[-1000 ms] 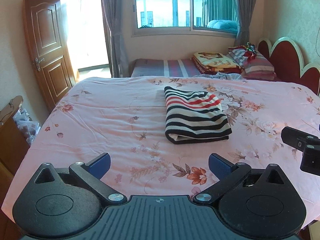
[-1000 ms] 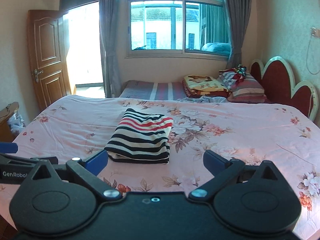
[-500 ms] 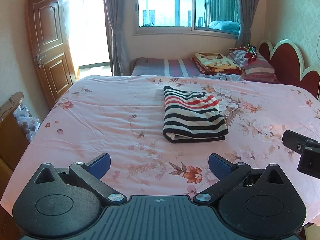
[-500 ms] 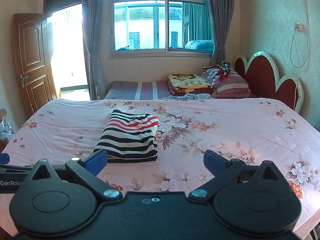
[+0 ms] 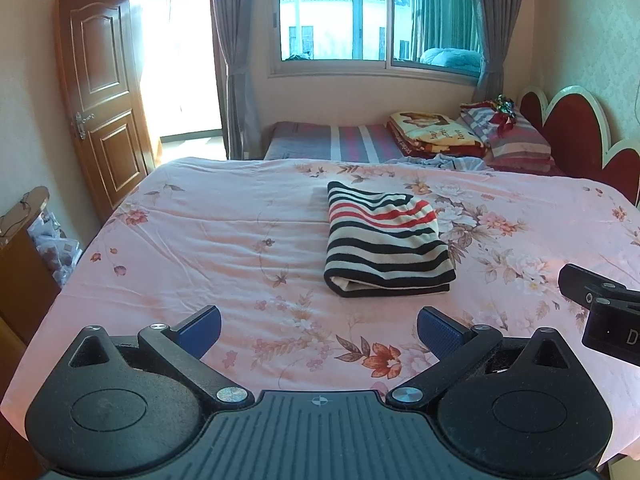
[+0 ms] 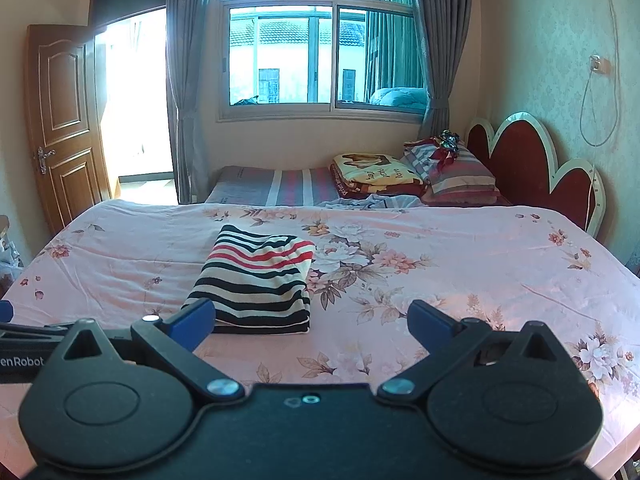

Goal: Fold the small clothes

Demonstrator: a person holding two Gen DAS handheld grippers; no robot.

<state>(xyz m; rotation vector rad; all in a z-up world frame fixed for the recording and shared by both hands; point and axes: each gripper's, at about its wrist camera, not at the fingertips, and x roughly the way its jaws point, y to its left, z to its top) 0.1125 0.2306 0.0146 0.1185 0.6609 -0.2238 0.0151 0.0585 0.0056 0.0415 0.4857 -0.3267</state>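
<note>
A small striped garment, black, cream and red, lies folded into a neat rectangle on the pink floral bedsheet. In the right wrist view the same striped garment sits just beyond my left blue fingertip. My left gripper hovers open over the near part of the bed, well short of the garment, with nothing between its pads. My right gripper is open and empty too, held back from the garment's near edge. Part of the right gripper's body shows at the right edge of the left wrist view.
A wooden door stands open at the left. A second bed under the window holds folded blankets and pillows. A red headboard lines the right wall. Wooden furniture stands at the bed's left edge.
Both grippers have drawn back and risen a little from the bed, so the folded garment looks smaller and farther. Their fingers stay open. The garment has not moved.
</note>
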